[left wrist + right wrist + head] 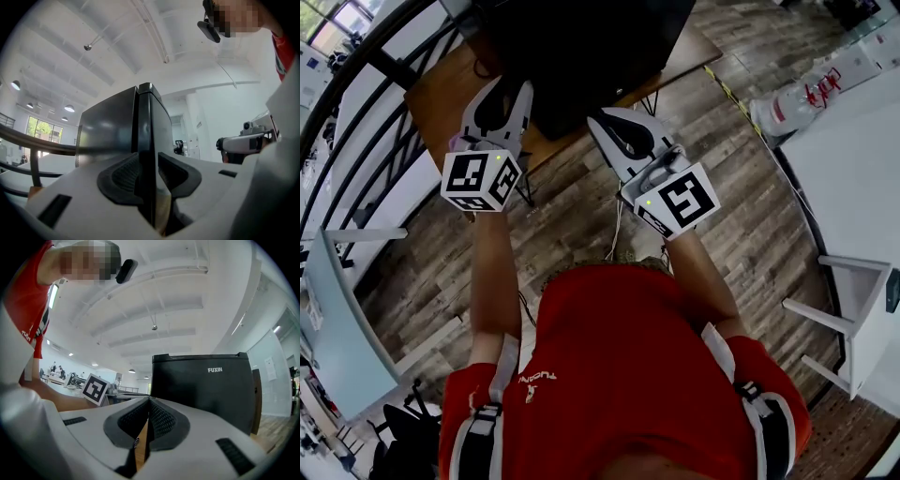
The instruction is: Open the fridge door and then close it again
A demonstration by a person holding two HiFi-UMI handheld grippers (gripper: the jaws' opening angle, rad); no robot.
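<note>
Fridge (112,126), glossy black box, edge between left gripper's (149,161) parted fingers (124,176), right gripper (149,400) closed, empty, its view alone showing brand lettering (215,370).

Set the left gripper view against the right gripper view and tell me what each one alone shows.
Only the left gripper view: the left gripper with fingers apart, the fridge corner-on in the gap. Only the right gripper view: the right gripper with fingers together, the FUXIN lettering on the fridge's face. Both: the black fridge and the person's red shirt.
</note>
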